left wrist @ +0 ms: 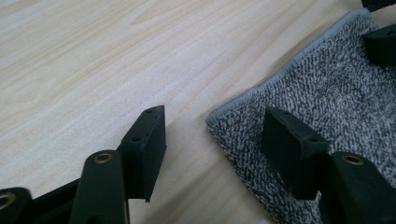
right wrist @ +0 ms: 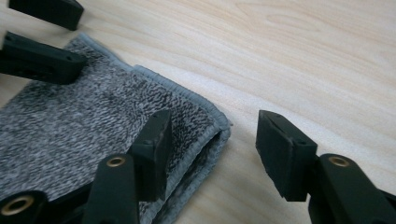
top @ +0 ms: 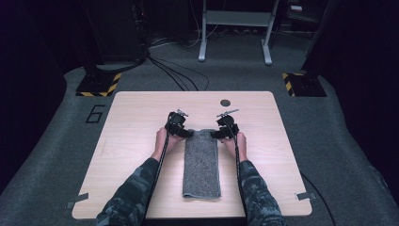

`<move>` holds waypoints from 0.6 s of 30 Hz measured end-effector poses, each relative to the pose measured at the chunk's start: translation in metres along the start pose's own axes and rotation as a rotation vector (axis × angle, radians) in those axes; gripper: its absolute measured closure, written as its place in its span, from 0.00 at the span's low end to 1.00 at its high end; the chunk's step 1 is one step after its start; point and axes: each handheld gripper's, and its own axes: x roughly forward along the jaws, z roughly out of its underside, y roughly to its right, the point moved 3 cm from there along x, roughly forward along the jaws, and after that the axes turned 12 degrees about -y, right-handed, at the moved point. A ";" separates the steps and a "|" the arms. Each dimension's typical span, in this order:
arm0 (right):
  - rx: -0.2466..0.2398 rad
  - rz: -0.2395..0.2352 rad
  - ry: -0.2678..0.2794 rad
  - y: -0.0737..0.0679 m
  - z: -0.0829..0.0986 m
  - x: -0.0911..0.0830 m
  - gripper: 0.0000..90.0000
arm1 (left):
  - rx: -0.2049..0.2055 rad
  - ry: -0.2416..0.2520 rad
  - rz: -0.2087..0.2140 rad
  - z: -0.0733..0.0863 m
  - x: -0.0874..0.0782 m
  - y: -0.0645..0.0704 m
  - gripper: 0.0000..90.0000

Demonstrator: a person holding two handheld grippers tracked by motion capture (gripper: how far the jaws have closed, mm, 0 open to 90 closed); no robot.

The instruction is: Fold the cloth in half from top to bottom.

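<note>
A grey speckled towel (top: 202,162) lies folded into a long strip down the middle of the wooden table (top: 131,132). My left gripper (top: 184,133) is open at the towel's far left corner (left wrist: 219,119), one jaw over the bare wood and the other over the cloth. My right gripper (top: 217,134) is open at the far right corner (right wrist: 219,122), which sits between its jaws with the folded layers showing. The left gripper view has the right gripper's fingers (left wrist: 380,44) at its top right; the right gripper view has the left gripper's fingers (right wrist: 42,58) at its top left.
A small dark round disc (top: 225,102) lies on the table beyond the grippers. Tape tabs (top: 77,200) mark the table's near corners. Bare wood spreads on both sides of the towel. Cables and a metal frame stand on the grey floor behind.
</note>
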 end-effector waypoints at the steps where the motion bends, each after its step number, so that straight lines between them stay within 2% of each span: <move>1: 0.000 0.000 0.000 0.000 0.000 0.000 0.53 | 0.000 0.000 0.000 0.000 0.000 0.000 0.47; 3: 0.003 -0.002 -0.004 0.000 0.001 0.004 0.55 | 0.007 0.003 -0.010 0.000 0.000 0.003 0.49; 4: -0.003 0.018 -0.002 -0.002 0.000 0.005 0.60 | 0.024 -0.006 -0.014 0.001 0.000 0.003 0.51; 6: -0.009 0.021 -0.008 -0.003 0.000 0.005 0.62 | 0.029 0.004 -0.018 0.001 0.000 0.004 0.55; 8: -0.039 0.051 -0.016 -0.006 0.000 0.005 0.69 | 0.036 0.010 -0.012 0.002 0.000 0.006 0.61; 9: -0.039 0.051 -0.016 -0.006 0.000 0.005 0.69 | 0.038 0.009 -0.012 0.002 -0.001 0.007 0.61; 11: -0.049 0.049 -0.017 -0.009 0.000 0.005 0.75 | 0.041 0.022 -0.002 0.002 0.000 0.009 0.70; 13: -0.056 0.044 -0.017 -0.010 0.000 0.005 0.77 | 0.044 0.023 0.000 0.002 0.000 0.010 0.72; 14: -0.061 0.036 -0.013 -0.010 0.001 0.005 0.81 | 0.049 0.021 0.003 0.002 -0.001 0.011 0.78; 18: -0.065 0.020 -0.019 -0.012 0.001 0.005 0.87 | 0.051 0.024 0.022 0.002 0.000 0.013 0.84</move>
